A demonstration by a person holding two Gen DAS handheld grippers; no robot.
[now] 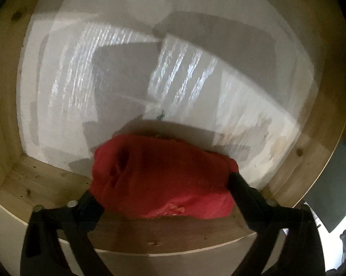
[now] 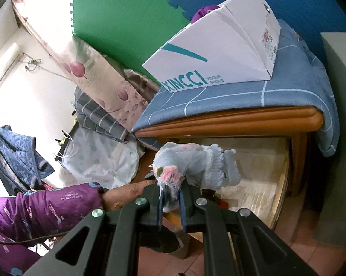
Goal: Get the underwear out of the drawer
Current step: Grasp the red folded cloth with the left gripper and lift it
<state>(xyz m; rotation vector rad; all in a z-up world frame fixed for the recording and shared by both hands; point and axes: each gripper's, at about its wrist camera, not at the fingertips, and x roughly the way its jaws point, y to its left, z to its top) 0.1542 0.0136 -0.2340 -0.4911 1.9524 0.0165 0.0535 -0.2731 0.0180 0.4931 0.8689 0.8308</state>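
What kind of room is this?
Probably a bedroom: there's a bed with a blue checked sheet, a flowered pillow, and a wooden drawer holding red underwear.

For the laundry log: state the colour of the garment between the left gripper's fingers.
Red garment, clearest in the left wrist view.

The left gripper (image 1: 160, 181), black and two-fingered, reaches down from the lower edge of the frame into an open pale wooden drawer (image 1: 9, 115); its jaws stand wide on either side of a crumpled red cloth garment (image 1: 159, 174) at lower centre, fingertips at the cloth's edges; the drawer's bottom is lined with glossy white paper (image 1: 117, 69); the picture is blurred.
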